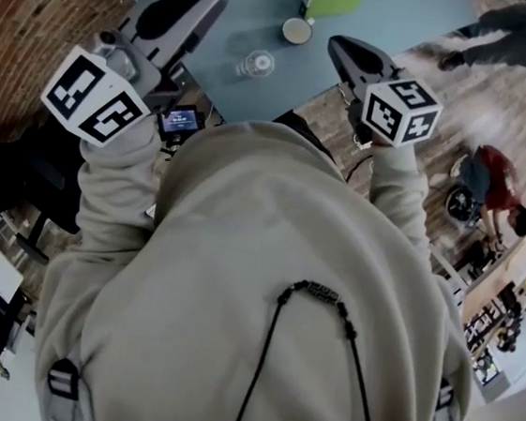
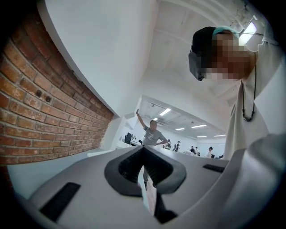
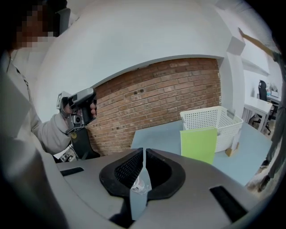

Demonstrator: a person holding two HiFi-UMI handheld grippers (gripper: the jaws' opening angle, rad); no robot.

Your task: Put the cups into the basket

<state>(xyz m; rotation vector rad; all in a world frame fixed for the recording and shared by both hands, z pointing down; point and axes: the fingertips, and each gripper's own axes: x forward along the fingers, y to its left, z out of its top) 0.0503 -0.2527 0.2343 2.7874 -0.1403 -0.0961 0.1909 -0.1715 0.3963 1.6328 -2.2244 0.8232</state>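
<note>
Cups, two, both out on the blue table [image 1: 258, 6]: a clear cup [image 1: 256, 63] close to the table's near edge, and a white cup [image 1: 297, 31] just behind it to the right, the two apart. Neither is in the basket [image 3: 210, 120]. The basket is white and latticed. It stands upright on the far part of the table, in front of the brick wall [image 3: 170, 94]. A green sheet [image 3: 199, 144] stands upright against the basket's near side.

Left gripper [image 2: 143, 150]: jaws together with only a hairline slit between the pads, nothing held. It is raised and tilted upward, and its view takes in brick, white wall and ceiling.

Right gripper [image 3: 144, 153]: jaws likewise pressed together, nothing in them. It points across the table toward the green sheet and the basket.

Head view: a person in a beige hoodie [image 1: 264, 281] holds both grippers up in front of the chest. The left one is over the table's left corner. The right one is over the near edge, to the right of the cups. Neither gripper touches a cup.
</note>
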